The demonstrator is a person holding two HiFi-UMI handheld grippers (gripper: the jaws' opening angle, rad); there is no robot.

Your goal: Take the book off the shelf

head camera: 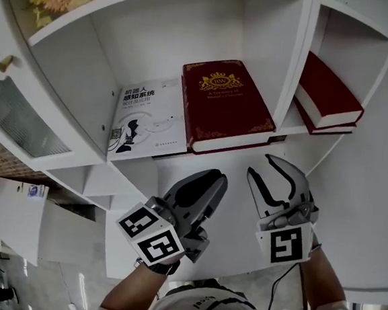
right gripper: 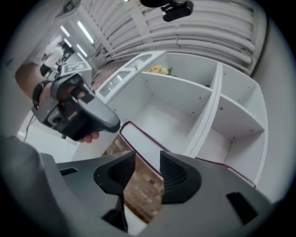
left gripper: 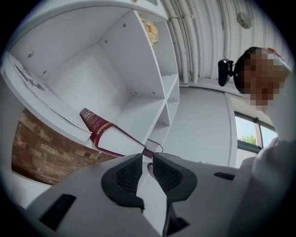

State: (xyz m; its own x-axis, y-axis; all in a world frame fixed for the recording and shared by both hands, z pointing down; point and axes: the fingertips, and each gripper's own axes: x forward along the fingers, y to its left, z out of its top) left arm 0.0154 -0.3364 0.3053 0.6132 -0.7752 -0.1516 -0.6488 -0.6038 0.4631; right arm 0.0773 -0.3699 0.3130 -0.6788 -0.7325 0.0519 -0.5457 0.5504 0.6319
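Zero progress: red book untouched on shelf; left gripper, right gripper short of it, jaws slightly apart, empty.

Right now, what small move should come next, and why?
Probably ease the right gripper forward toward the near edge of the red book in the middle compartment: its jaws stand apart, empty, with that book just ahead, and the left gripper is empty too.

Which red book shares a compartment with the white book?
The gold-crested red book, beside the white book; the other red book lies one compartment right.
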